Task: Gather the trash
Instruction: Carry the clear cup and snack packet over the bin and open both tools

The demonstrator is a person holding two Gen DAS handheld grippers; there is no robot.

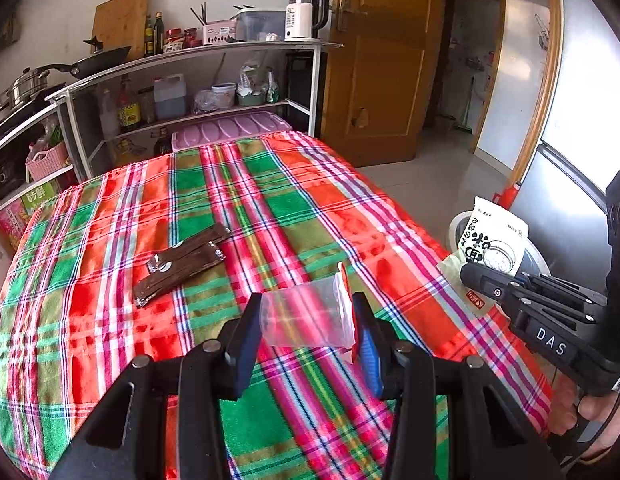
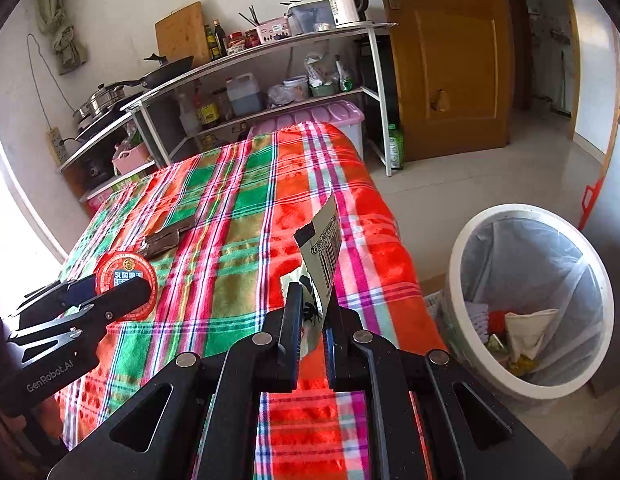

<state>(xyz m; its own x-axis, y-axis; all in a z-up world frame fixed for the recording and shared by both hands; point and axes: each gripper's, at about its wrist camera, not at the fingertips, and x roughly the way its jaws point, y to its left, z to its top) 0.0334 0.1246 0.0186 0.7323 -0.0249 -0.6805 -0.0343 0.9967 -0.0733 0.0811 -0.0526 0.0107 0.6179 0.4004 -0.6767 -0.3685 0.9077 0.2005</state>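
Left wrist: left hand-held gripper [image 1: 308,322] clamps clear jelly cup [image 1: 310,316]; right hand-held gripper [image 2: 312,322] pinches white wrapper [image 2: 324,256].

Cloth [image 1: 270,184]: woven plaid, matt. Cup [image 1: 310,312]: clear glossy plastic. Bin [image 2: 454,264]: white plastic, film liner. Door [image 1: 382,80]: varnished wood.

Tablecloth [image 1: 270,208] red/green/pink plaid. Wrappers [image 1: 182,262] brown, silver ends. Cup [image 1: 306,314] clear, red lid. Bin [image 2: 454,280] white, translucent liner.
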